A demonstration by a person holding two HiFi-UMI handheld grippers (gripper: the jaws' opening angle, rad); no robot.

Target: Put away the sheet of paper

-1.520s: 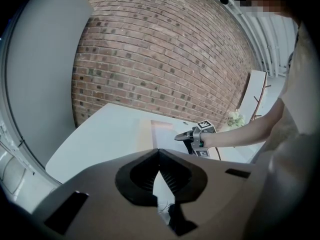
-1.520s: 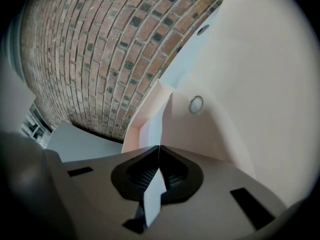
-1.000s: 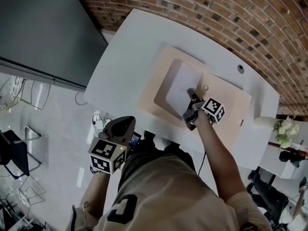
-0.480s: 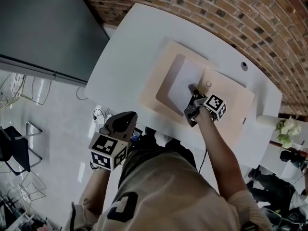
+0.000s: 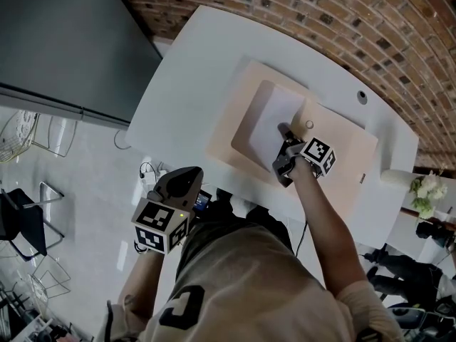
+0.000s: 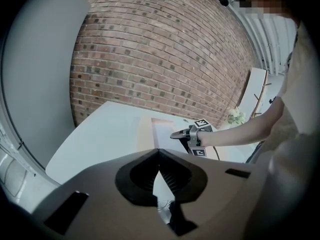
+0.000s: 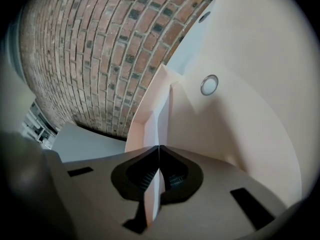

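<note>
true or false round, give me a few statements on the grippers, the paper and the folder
1. The right gripper is shut on the white sheet of paper. True.
2. The left gripper grips the beige folder. False: its jaws are together on nothing, and it is held off the table's near edge.
3. The beige folder lies on the white table. True.
4. The wall behind the table is plain white plaster. False: it is a red brick wall.
5. A round metal snap sits on the folder near the right gripper. True.
</note>
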